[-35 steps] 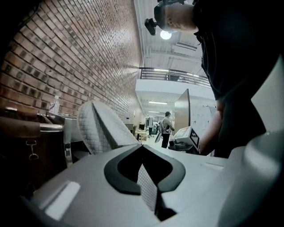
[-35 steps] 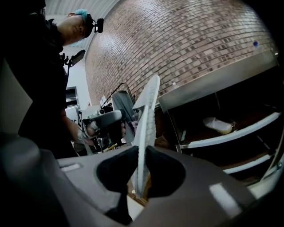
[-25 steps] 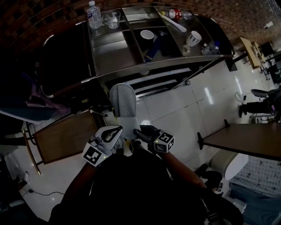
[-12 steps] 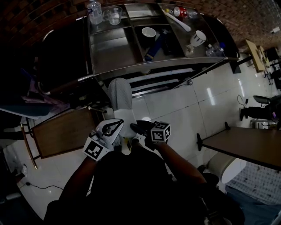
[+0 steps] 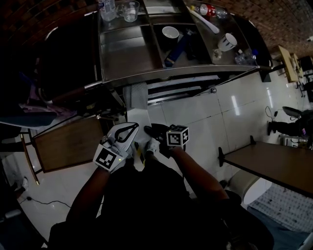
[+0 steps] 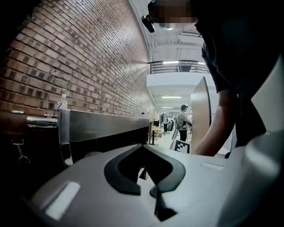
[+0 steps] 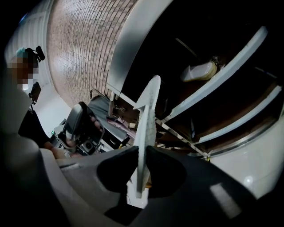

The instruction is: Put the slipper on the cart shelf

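A grey slipper with a white sole points away from me, its toe end reaching under the top edge of the steel cart. My right gripper is shut on the slipper's heel end. In the right gripper view the slipper stands edge-on between the dark jaws of the right gripper, in front of the cart's lower shelf rails. The white left gripper sits just left of the slipper. Its jaws meet at the tips of the left gripper with nothing between them.
The cart's top compartments hold a bottle, a glass, a white bowl and a mug. A wooden stool stands at my left, a wooden table at my right. A person stands far off.
Both grippers have moved toward the cart. The slipper has gone forward with the right gripper, and its toe end now lies under the cart's top edge.
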`<state>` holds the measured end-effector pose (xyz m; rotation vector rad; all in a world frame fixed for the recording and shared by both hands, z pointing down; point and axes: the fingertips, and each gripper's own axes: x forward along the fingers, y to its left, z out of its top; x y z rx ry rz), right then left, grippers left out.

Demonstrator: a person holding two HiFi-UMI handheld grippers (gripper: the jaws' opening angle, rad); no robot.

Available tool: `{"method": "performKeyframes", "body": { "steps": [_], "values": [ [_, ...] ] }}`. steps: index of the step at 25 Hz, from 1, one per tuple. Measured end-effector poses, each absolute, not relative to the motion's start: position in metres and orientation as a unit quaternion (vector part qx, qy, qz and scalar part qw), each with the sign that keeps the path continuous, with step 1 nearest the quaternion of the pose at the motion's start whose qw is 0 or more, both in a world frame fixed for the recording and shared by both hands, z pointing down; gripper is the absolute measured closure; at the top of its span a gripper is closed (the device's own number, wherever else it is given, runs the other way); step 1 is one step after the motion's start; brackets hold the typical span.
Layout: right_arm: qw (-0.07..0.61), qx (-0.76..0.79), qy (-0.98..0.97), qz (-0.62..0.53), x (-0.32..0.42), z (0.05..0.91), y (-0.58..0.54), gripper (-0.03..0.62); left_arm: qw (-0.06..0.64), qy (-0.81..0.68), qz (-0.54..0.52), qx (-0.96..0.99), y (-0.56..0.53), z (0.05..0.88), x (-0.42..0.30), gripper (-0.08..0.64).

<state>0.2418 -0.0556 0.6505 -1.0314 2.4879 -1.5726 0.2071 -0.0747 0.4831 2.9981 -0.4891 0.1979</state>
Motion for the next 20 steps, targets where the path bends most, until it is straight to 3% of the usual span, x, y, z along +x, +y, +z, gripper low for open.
{"method": "performKeyframes", "body": {
  "steps": [20],
  "values": [
    [0.0,-0.393,0.797,-0.459,0.289,0.68,-0.187,0.532,0.077,-0.204,0.058,0.974,-0.121,0.511,0.233,0.56]
  ]
}}
